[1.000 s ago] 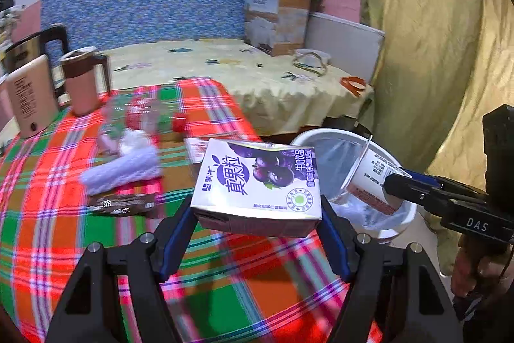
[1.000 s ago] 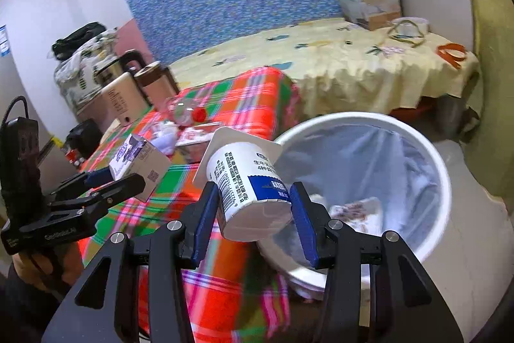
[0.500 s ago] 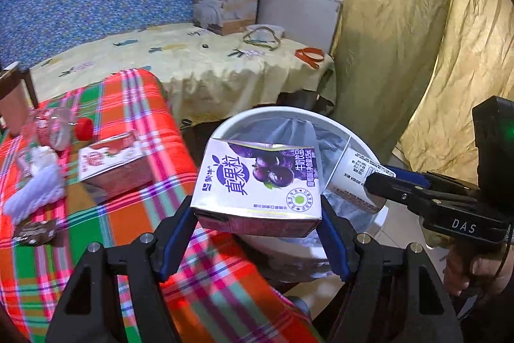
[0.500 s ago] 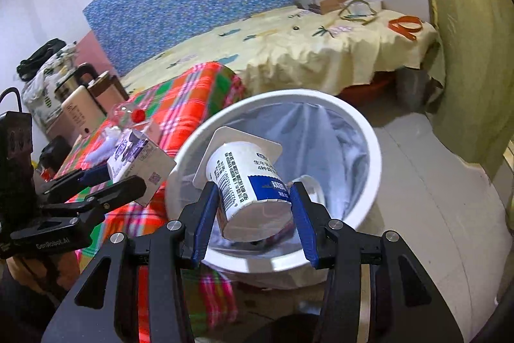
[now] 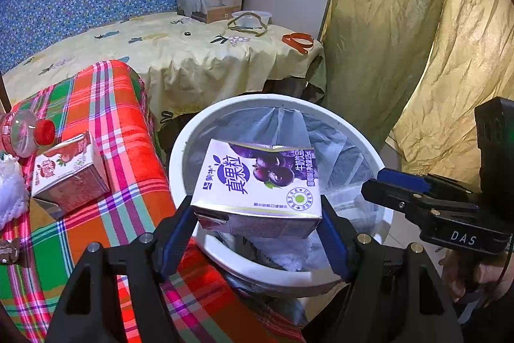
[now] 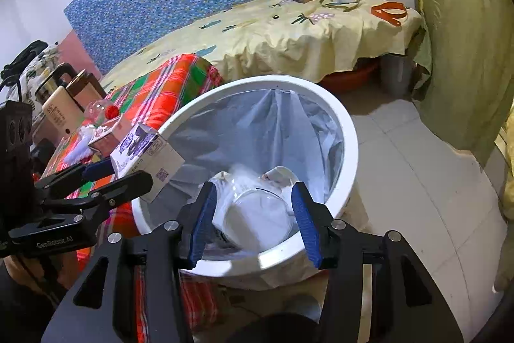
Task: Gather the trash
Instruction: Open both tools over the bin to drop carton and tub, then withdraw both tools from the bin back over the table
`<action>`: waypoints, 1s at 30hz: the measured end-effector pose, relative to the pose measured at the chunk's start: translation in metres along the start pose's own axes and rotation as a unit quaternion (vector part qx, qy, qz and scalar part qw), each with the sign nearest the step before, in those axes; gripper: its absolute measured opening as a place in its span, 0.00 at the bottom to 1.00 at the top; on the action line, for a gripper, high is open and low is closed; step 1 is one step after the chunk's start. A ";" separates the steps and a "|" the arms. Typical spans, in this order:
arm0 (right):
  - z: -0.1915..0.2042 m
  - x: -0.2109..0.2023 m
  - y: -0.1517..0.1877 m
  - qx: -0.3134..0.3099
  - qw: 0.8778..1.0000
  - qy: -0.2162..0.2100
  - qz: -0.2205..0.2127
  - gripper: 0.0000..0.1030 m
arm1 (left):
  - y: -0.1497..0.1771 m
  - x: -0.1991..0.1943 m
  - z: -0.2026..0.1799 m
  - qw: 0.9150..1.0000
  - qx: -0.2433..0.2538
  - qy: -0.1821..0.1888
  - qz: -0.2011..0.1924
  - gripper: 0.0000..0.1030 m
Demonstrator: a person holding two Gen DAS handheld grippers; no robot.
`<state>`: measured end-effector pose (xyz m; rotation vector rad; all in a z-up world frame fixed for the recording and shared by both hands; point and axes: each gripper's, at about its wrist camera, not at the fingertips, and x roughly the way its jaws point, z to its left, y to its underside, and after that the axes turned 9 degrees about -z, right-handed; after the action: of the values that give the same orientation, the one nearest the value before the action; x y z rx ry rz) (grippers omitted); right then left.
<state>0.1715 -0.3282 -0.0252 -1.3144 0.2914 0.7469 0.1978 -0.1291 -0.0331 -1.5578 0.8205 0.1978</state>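
Your right gripper (image 6: 255,224) had the yogurt cup clamped half a sec ago; now its jaws are spread w/ nothing between the pads, and the yogurt cup (image 6: 257,214) is a white blur down inside the lined trash bin (image 6: 348,150), apparently dropping or just landed among the other rubbish. So that's one item collected, and your right side is free for the next pick. Your left gripper (image 5: 257,214) is clenched on the purple milk carton (image 5: 260,182), pads pressing both ends, and it has swung from over the plaid tablecloth (image 5: 128,150) to above the bin's near rim. The carton isn't in yet; I'd judge you're positioned to let go. Left on the table: a red juice carton (image 5: 69,172) and a red-capped plastic bottle (image 5: 24,132), prob. next.
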 end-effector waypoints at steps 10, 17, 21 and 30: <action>0.001 -0.007 -0.002 0.000 1.000 0.003 -0.011 0.50 | -0.001 -0.005 0.002 1.000 -0.004 0.002 -0.015 0.77; 0.010 -0.015 -0.003 -0.008 1.000 -0.003 -0.019 0.50 | 0.002 -0.021 0.005 1.000 -0.013 -0.003 -0.026 0.77; 0.018 -0.019 -0.003 -0.014 1.000 -0.013 -0.022 0.50 | 0.007 -0.034 0.012 0.999 -0.022 -0.012 -0.028 0.77; 0.047 -0.024 0.002 -0.034 0.998 -0.054 -0.023 0.50 | 0.025 -0.064 0.031 0.997 -0.050 -0.044 -0.037 0.73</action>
<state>0.1421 -0.2915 -0.0004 -1.3357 0.1507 0.7923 0.1464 -0.0750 -0.0223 -1.6595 0.6910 0.2553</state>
